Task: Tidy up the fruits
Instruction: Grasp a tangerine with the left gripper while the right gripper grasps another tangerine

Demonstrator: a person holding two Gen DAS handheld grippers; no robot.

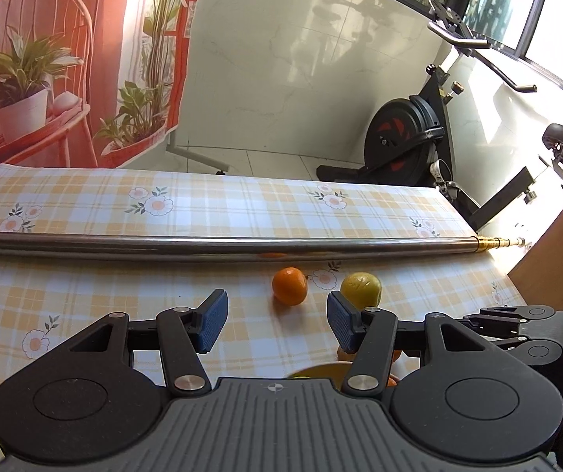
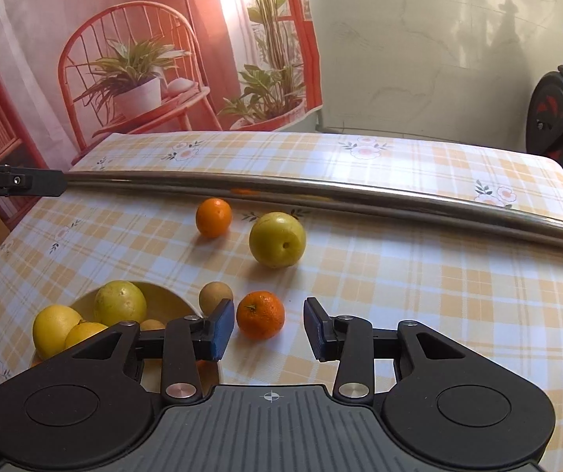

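Right hand-held gripper lines up on a loose mandarin, to go into the bowl of fruit.

The right hand-held gripper (image 2: pixel 269 328) stands parted and empty, its ribbed blue pads either side of the near mandarin (image 2: pixel 260 314) without touching; next it likely needs to ease forward, close gently on the dimpled round skin and carry it left to the bowl (image 2: pixel 163 298). The left hand-held gripper (image 1: pixel 276 321) is also open, holding nothing. The pale bowl, at the near left, holds smooth yellow fruits; a small brown fruit (image 2: pixel 215 296) sits just beside its rim. Farther off on the checked, flowered worktop (image 2: pixel 438 295) lie a yellow-green apple (image 2: pixel 277 240) and a second orange (image 2: pixel 214 217), near a polished steel rod (image 2: pixel 321 192).
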